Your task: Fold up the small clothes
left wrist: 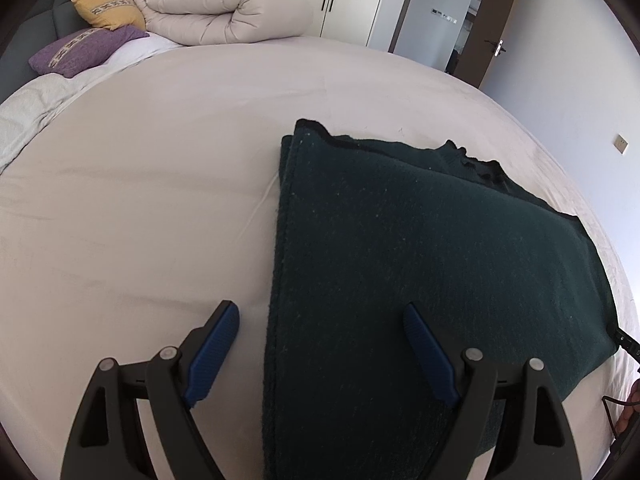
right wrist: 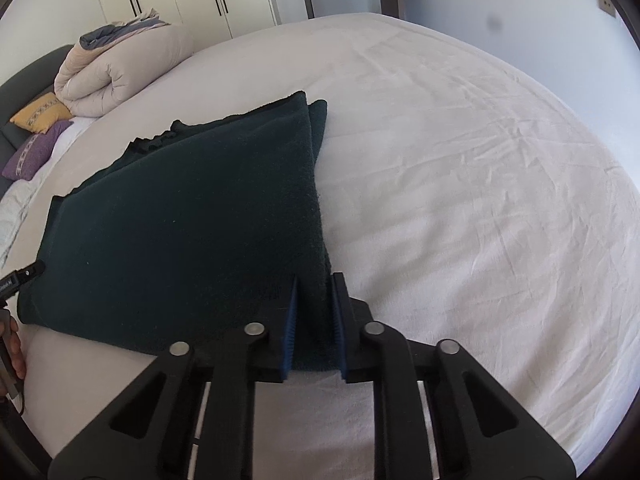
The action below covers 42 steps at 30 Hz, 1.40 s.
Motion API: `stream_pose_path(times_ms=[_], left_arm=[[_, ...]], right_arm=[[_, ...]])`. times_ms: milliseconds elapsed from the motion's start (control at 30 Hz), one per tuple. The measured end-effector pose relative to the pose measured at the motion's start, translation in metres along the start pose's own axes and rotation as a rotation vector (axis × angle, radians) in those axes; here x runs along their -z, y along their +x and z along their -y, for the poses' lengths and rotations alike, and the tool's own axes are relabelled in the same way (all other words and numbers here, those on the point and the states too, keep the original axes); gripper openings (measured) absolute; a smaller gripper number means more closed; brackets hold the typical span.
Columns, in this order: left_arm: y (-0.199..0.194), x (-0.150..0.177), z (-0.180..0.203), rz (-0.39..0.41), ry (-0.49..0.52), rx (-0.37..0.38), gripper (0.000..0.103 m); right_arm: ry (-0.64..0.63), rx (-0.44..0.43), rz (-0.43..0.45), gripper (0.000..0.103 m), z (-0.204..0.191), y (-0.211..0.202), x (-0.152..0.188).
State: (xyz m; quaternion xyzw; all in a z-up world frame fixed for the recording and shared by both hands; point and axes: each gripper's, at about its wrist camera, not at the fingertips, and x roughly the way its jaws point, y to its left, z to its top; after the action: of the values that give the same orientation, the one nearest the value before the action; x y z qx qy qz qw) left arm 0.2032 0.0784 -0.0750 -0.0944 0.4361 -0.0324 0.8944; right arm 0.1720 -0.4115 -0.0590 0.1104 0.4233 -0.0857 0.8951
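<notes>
Folded dark green garment (left wrist: 420,248) lies flat on the bed (left wrist: 140,200), both tongs at its near edge.
R gripper (right wrist: 314,316) pinches near right corner; L gripper (left wrist: 320,316) spread wide w/ garment's left edge between fingers. Far left: rolled duvet (left wrist: 224,8), pillows.

Folded garment (left wrist: 420,260) on bed (left wrist: 140,200)

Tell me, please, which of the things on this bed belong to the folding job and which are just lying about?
Part of the job:
dark green garment, folded on the bed sheet
left gripper, open astride its edge
right gripper, shut on its corner

Just lying about:
rolled duvet
yellow pillow
purple pillow
</notes>
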Motion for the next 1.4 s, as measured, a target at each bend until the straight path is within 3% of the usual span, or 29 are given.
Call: stream_pose_path(times_ms=[467,667,833,933,1033,1133,1167,1267,1400], left_arm=[[0.001,0.001,-0.001,-0.003,0.018,-0.014,0.088],[-0.017,-0.006,-0.006,0.066,-0.035,-0.001,0.088],[-0.018,-0.017,0.013,0.086,0.037,0.011,0.088],[0.001,-0.018,0.026,0.022,0.086,0.002,0.088],[0.013,-0.013,0.024,-0.002,0.075,-0.013,0.089],[0.007,-0.016,0.018,0.022,0.030,-0.009,0.088],[0.003,-0.018,0.019,0.044,0.033,-0.013,0.088],[0.006,-0.025,0.029,0.054,0.079,-0.031,0.088],[0.030,-0.028,0.036,-0.014,0.096,-0.076,0.090]], right_arm=[[0.100,-0.069,-0.027,0.008,0.021,0.000,0.010],[0.070,-0.049,-0.042,0.008,0.013,0.000,0.009],[0.092,-0.060,-0.050,0.008,0.017,0.004,0.008],[0.049,-0.066,-0.057,0.009,0.016,0.003,0.003],[0.062,-0.013,-0.034,0.021,0.019,-0.010,-0.006],[0.094,0.035,0.091,0.055,0.018,-0.037,-0.018],[0.107,0.008,0.143,0.065,0.013,-0.046,-0.024],[0.083,-0.162,0.202,0.074,-0.022,-0.049,-0.047],[0.062,-0.466,0.073,0.075,-0.089,0.000,-0.072]])
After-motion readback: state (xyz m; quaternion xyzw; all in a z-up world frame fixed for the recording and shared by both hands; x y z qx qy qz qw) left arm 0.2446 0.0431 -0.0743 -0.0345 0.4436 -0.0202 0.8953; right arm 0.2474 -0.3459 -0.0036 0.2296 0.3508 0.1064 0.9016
